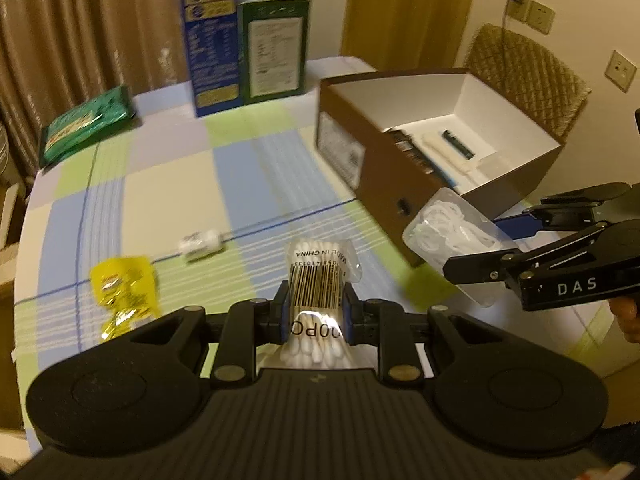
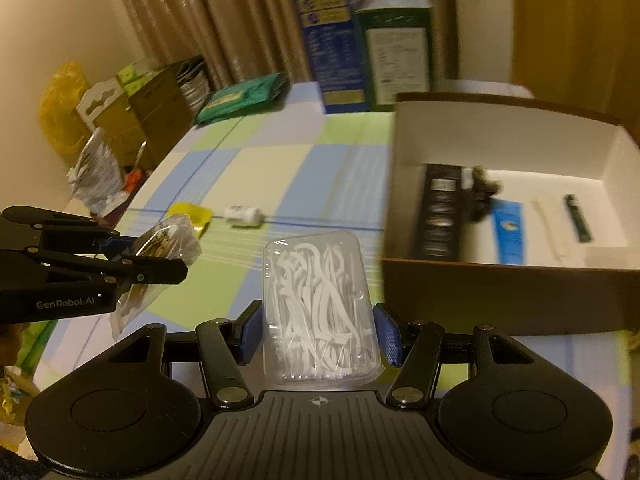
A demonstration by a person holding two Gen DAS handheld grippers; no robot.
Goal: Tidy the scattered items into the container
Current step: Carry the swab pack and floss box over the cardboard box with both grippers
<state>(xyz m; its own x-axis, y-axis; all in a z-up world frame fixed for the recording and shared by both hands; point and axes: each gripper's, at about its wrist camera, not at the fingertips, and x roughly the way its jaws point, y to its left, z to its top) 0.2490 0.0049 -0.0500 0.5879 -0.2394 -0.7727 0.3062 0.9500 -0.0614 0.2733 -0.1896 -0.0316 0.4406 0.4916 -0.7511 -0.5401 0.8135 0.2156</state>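
Note:
My left gripper [image 1: 316,312] is shut on a clear bag of cotton swabs [image 1: 318,280], held above the checked tablecloth. My right gripper [image 2: 318,336] is shut on a clear plastic box of white floss picks [image 2: 320,304], also off the table. Each gripper shows in the other's view: the right one [image 1: 476,244] with the floss box [image 1: 448,232], the left one [image 2: 152,258] with the swab bag [image 2: 172,240]. The open brown cardboard container [image 1: 380,184] [image 2: 500,292] stands to the right, holding several items. A yellow packet [image 1: 124,284] and a small white bottle [image 1: 200,244] lie on the cloth.
At the table's far edge stand a blue carton [image 1: 212,40] and a green carton [image 1: 276,48], with a green packet [image 1: 88,128] to their left. A wicker chair [image 1: 528,76] is behind the container. Boxes and bags [image 2: 132,112] crowd the table's left side.

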